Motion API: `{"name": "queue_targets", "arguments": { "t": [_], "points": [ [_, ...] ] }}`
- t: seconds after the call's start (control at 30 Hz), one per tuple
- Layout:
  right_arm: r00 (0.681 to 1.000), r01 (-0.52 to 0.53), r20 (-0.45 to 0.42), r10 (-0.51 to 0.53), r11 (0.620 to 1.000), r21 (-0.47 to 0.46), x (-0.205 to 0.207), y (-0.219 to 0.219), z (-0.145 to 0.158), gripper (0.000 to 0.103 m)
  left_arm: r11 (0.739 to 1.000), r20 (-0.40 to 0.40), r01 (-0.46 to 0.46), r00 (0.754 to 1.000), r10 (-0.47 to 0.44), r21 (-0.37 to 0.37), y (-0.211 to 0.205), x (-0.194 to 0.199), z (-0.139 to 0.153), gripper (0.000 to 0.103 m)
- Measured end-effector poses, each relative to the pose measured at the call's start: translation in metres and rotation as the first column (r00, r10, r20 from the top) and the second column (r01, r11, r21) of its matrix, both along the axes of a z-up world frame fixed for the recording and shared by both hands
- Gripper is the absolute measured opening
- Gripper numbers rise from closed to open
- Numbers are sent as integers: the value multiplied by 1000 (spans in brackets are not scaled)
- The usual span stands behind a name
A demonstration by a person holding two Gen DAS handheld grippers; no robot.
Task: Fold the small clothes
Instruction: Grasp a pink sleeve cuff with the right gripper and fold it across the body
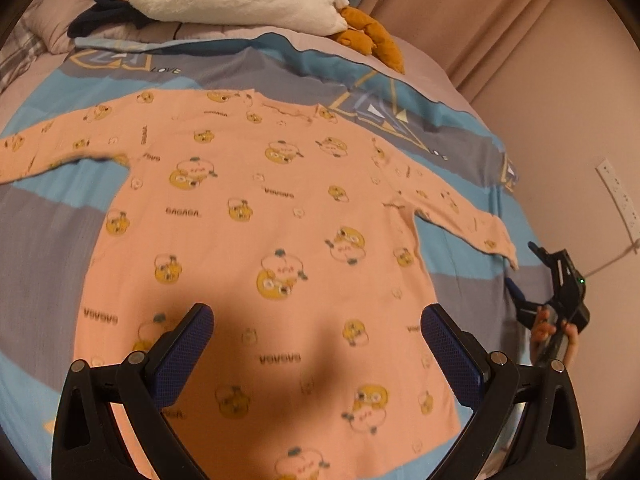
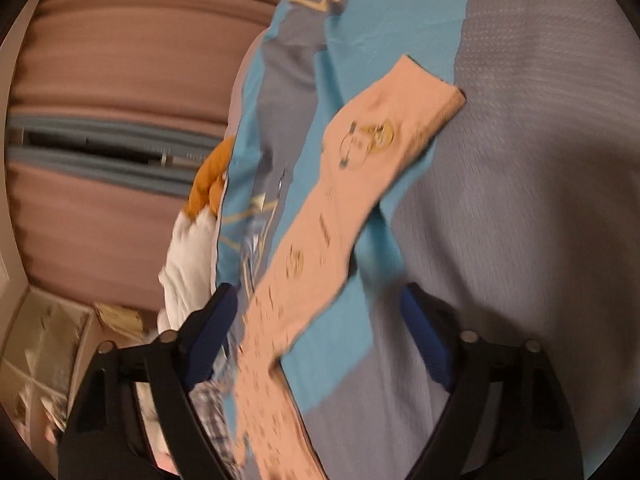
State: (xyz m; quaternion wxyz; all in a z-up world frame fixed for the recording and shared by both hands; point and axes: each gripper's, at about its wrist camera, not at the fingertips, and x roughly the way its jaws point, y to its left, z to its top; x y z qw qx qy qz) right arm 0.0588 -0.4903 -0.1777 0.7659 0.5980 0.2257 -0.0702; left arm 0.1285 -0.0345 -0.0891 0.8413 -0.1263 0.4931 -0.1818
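Peach long-sleeved cotton shirt with yellow cartoon prints flat on blue-grey bedspread, left gripper fingers apart above hem, right gripper fingers apart over sleeve

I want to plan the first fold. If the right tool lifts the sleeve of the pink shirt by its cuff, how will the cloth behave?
The pink shirt lies flat and thin on the bed cover, so it is probably floppy and light. The sleeve would likely hang limp from the right tool, which is open. It may drag the body slightly, since the cover looks smooth.
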Motion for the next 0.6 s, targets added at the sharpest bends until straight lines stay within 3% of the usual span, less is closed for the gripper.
{"name": "queue_targets", "arguments": {
  "t": [0.1,0.3,0.4,0.47,0.6],
  "points": [
    [999,48,10,-48,999,17,14,-15,-6,73,1000,1,-7,1000,7,8,-3,12,-3,102],
    [989,151,5,-151,988,14,33,-46,-10,49,999,-14,-48,999,48,2,-2,35,-12,102],
    [986,168,-22,-168,986,-14,41,-55,-12,24,997,-33,-80,996,80,-5,4,48,-18,102],
    [984,166,-47,-169,984,-67,45,-58,-9,7,995,-47,-103,994,102,-6,10,55,-21,102],
    [992,104,-45,-117,966,-237,59,-45,26,6,988,-69,-152,986,151,4,28,61,-26,102]
  ]
}}
